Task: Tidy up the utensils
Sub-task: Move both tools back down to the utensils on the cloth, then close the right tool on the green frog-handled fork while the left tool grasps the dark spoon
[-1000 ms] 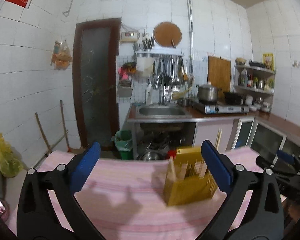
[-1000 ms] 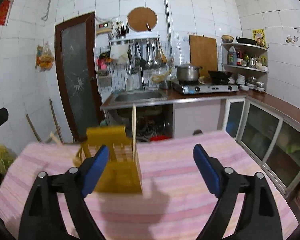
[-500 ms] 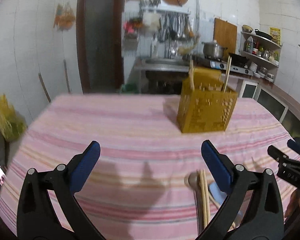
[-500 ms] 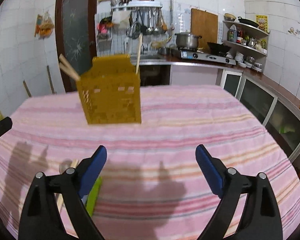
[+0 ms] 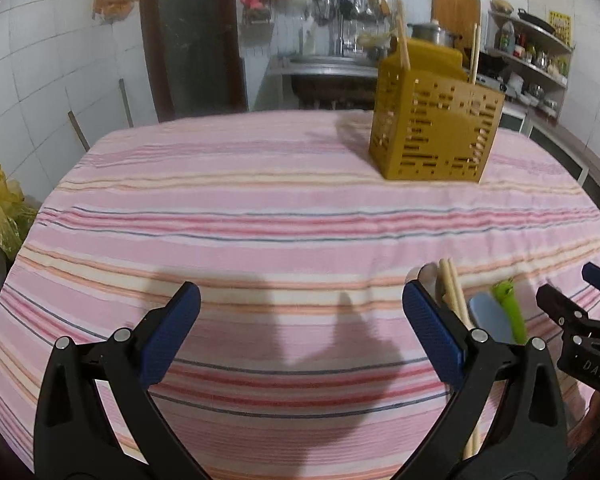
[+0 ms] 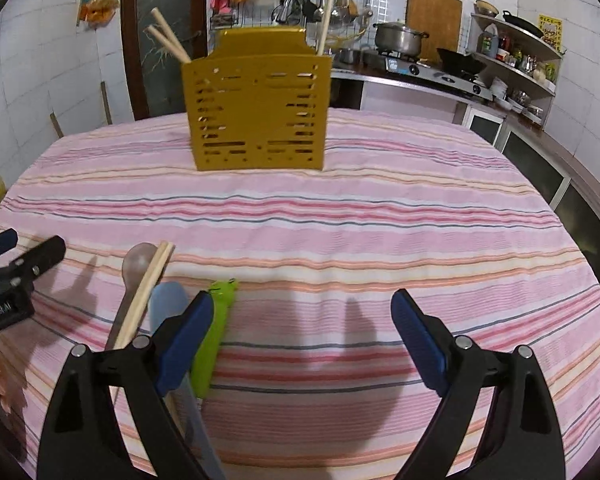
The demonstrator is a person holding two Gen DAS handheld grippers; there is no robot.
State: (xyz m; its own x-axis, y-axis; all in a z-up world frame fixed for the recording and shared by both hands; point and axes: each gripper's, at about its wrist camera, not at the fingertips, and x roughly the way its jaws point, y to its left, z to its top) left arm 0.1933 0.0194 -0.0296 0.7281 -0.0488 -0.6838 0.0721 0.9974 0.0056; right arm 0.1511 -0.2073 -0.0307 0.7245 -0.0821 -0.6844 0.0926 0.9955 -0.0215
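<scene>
Utensils (image 6: 172, 312) lie beside wide-open right hand-held gripper's (image 6: 302, 328) left finger, untouched.

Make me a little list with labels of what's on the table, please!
holder: yellow slotted holder, upright at the far side
in holder: three chopsticks poking out
loose pile: pale spoon, chopstick pair, blue utensil, green utensil, lying near the front
cloth: pink striped tablecloth
left gripper: open, empty
right gripper: open, empty
</scene>
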